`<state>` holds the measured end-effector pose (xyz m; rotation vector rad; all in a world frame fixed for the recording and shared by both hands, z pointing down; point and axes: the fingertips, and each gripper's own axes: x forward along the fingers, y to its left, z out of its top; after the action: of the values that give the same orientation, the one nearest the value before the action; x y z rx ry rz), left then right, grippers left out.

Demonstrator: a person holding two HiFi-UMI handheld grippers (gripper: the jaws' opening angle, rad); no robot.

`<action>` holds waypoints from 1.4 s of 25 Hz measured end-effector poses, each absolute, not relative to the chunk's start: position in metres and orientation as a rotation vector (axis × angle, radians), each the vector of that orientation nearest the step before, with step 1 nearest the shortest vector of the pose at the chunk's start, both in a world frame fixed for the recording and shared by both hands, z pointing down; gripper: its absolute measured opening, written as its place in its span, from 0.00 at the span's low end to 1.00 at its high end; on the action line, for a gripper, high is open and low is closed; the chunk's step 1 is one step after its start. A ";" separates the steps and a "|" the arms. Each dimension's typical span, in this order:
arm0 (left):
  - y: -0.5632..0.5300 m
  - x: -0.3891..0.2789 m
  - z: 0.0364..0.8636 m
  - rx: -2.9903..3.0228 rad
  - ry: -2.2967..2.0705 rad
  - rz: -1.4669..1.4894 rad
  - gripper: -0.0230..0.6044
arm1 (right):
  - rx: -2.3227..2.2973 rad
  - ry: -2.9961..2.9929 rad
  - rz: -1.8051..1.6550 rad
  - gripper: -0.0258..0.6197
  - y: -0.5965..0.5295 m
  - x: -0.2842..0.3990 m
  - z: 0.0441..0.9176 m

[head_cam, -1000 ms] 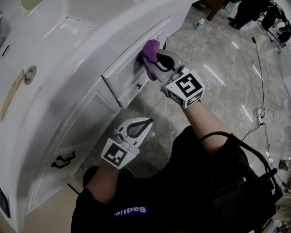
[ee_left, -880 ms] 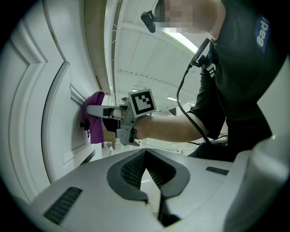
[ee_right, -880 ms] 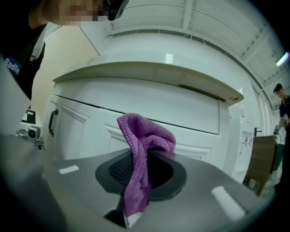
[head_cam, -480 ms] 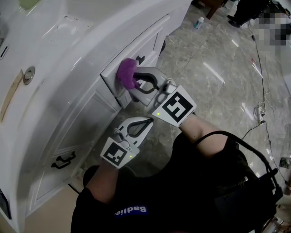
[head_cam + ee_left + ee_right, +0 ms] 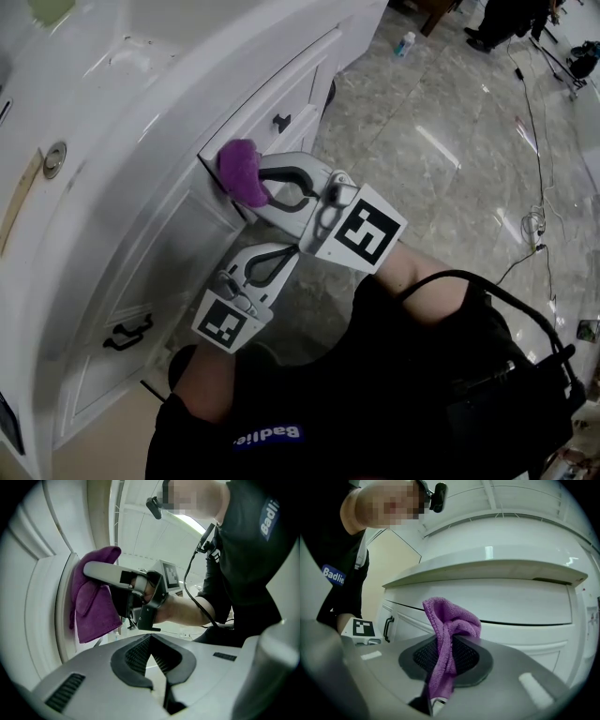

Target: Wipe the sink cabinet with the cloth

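Sliding toward eight o'clock since earlier, my right gripper [image 5: 258, 187] clamps the cloth [image 5: 236, 169] against the drawer [image 5: 300, 84]; left gripper [image 5: 289, 251] sits closed, empty. Overrunning its corner could snag cloth.

Bright, even indoor light fills the head view. The glossy floor [image 5: 441, 150] throws back white streaks of glare, and the cabinet [image 5: 187, 84] is washed almost to pure white along its top. Shadows are soft and faint. Both gripper views are strongly bowed by the wide lens, with black corners, so straight cabinet lines curve. In the right gripper view the cloth [image 5: 451, 620] is sharp, the nearest foreground soft. A small glint sits on the counter edge [image 5: 487, 552].
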<state>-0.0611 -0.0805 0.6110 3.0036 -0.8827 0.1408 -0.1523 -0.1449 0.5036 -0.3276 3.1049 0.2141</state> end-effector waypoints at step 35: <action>-0.069 -0.036 0.618 3.055 -0.739 0.150 0.04 | -0.661 3.201 0.005 0.13 -0.233 -0.111 0.616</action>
<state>-0.0357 -0.0689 0.6180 3.0548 -0.7392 0.1496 -0.1107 -0.2326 0.6163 -0.6612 3.2012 0.0047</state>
